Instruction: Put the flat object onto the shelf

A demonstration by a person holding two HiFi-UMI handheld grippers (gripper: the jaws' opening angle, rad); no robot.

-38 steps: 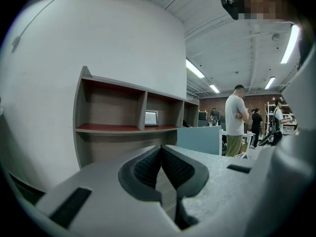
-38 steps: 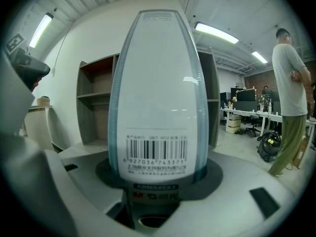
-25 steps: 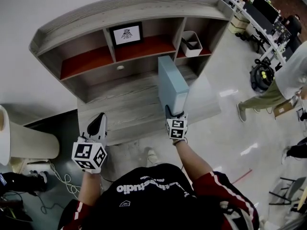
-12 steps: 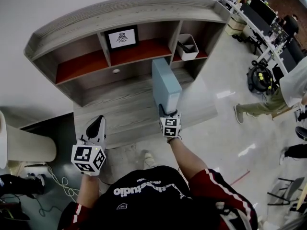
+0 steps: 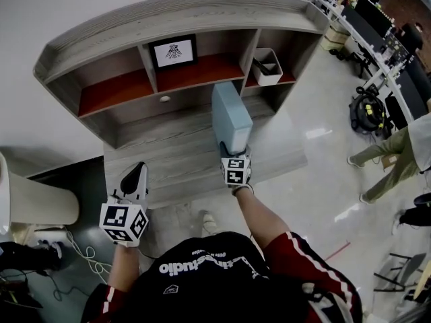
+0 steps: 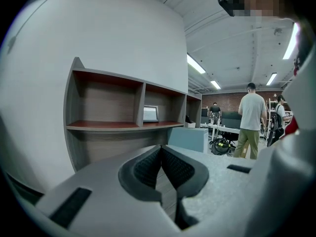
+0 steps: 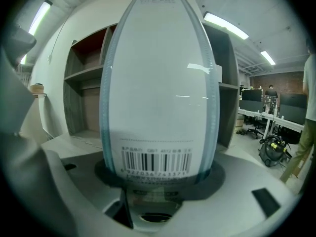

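Grey shelf (image 5: pixel 111 91) is standing beyond the right hand-held gripper (image 5: pixel 233 153), which is pinching the near bottom end of the upright box (image 5: pixel 230 116), jaws just easing wider; it is looking light, stiff, slick, tippy.

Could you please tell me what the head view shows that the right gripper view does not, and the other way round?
Only the head view: the left gripper, shut and empty, and the framed picture on the red shelf board. Only the right gripper view: the barcode on the box's near end. Both: the pale blue flat box, held upright in the right gripper, whose jaws have just been opening, and the grey shelf unit.
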